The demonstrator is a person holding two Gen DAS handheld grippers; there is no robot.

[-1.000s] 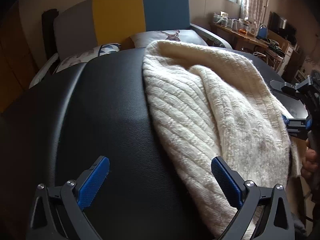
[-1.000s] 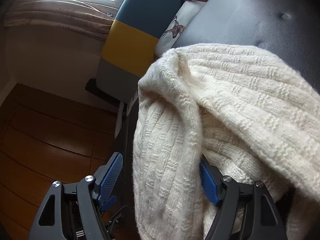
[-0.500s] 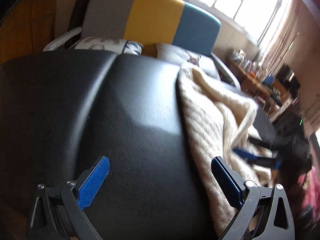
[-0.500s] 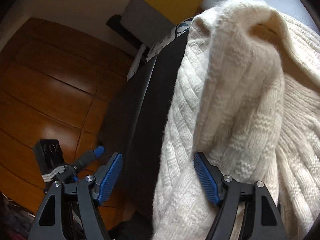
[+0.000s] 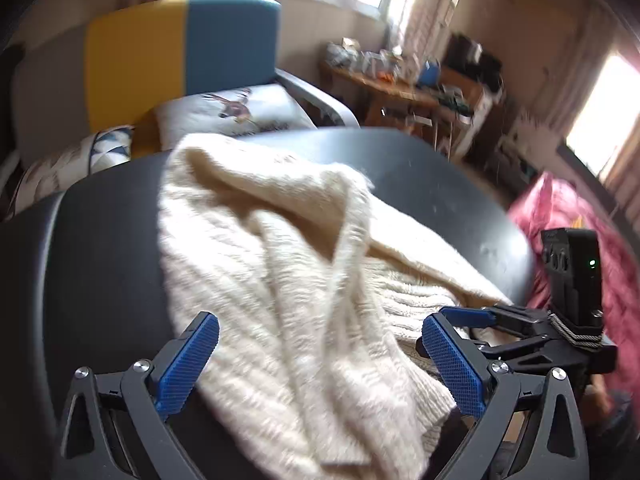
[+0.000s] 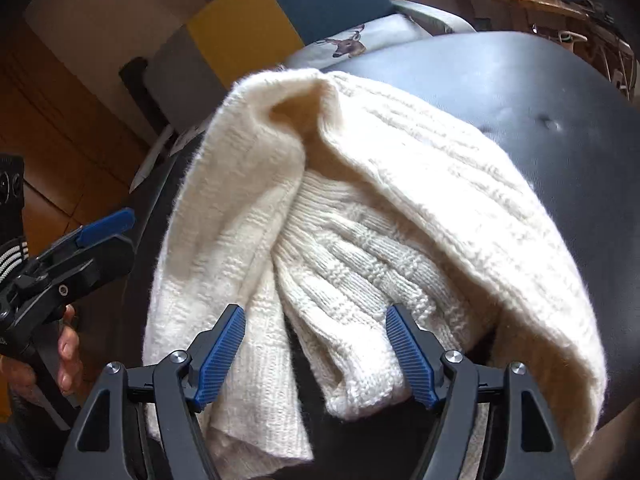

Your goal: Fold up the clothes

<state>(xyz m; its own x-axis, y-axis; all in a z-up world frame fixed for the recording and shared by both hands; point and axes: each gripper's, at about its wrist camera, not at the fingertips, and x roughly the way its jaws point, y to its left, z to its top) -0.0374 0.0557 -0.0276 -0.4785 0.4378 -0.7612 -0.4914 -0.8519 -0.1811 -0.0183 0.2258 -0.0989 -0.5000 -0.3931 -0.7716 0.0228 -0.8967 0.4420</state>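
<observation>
While both claws stand wide and hold nothing, the item is one cream knit sweater (image 6: 360, 220), bunched, lying from the black bench's (image 6: 520, 92) middle down over its near edge. Long axis: far edge to near edge. The right claw (image 6: 316, 354) straddles a hanging ribbed fold and looks nearer. The left claw (image 5: 320, 360) frames the neighbouring drape, not touching.

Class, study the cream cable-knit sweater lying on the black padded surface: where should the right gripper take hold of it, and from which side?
Grip the ribbed sleeve end of the cream cable-knit sweater, probably from the near edge of the black padded surface. That end lies free and narrow between the open right gripper fingers, while the body behind is bulky and bunched.
</observation>
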